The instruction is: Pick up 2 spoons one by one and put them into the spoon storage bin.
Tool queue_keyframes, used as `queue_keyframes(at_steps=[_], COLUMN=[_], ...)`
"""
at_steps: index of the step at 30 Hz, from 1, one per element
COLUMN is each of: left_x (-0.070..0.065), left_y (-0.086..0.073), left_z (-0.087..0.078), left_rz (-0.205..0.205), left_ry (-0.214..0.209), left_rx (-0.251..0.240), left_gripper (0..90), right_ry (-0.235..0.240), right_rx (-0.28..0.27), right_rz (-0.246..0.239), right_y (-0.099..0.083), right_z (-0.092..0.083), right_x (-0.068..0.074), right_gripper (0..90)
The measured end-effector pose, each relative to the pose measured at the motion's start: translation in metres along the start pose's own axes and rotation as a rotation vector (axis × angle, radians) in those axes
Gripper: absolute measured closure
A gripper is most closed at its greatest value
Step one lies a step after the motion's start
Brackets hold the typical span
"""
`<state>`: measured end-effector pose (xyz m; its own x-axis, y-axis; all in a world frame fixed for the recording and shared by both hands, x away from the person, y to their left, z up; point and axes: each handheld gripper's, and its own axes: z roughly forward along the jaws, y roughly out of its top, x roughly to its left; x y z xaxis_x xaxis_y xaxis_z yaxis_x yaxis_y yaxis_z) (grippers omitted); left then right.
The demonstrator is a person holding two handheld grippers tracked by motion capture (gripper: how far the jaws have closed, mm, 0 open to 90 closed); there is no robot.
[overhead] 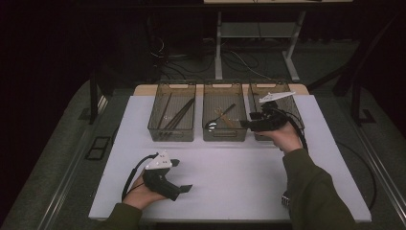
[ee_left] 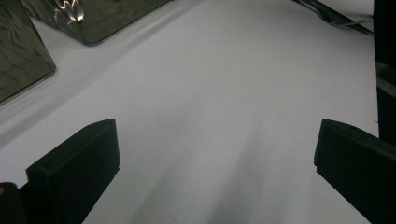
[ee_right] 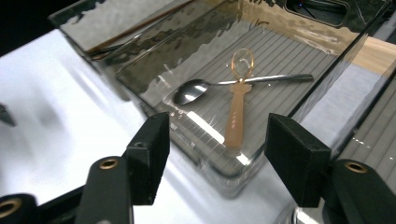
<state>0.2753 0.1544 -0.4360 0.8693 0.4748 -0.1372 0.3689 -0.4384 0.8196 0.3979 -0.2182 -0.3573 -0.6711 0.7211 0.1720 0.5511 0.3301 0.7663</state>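
My right gripper (overhead: pixel 246 124) hovers at the front edge of the middle clear bin (overhead: pixel 225 137), held in a hand. In the right gripper view my right gripper (ee_right: pixel 217 136) is open with nothing between its jaws. Beyond them, inside the middle bin (ee_right: pixel 140 88), lie a steel spoon (ee_right: pixel 191 91) and a gold-coloured utensil with a ring end (ee_right: pixel 236 116). My left gripper (overhead: pixel 183 175) rests low over the white table (overhead: pixel 239 187) at the front left. In its own view, my left gripper (ee_left: pixel 217 140) is open wide over bare tabletop.
Three clear bins stand in a row at the back of the table. The left bin (overhead: pixel 171 136) holds dark sticks; the right bin (overhead: pixel 270 88) is partly hidden behind the right hand. Two bin corners (ee_left: pixel 28 60) show in the left gripper view.
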Motion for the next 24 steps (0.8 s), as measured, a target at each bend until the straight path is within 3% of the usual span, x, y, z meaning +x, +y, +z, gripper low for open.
queue_keyframes(at_steps=[8, 24], left_x=[0.000, -0.001], left_y=[0.000, 0.000], left_z=[0.000, -0.001], left_rz=[0.012, 0.019], left_ry=[0.002, 0.003], left_rx=[0.010, 0.011], left_gripper=[0.0, 0.0], right_ry=[0.004, -0.008], right_rx=[0.007, 0.068], right_rz=[-0.008, -0.027], right_y=[-0.029, -0.085], right_z=[-0.026, -0.053], right_x=[0.001, -0.007], right_gripper=[54.7, 89.2])
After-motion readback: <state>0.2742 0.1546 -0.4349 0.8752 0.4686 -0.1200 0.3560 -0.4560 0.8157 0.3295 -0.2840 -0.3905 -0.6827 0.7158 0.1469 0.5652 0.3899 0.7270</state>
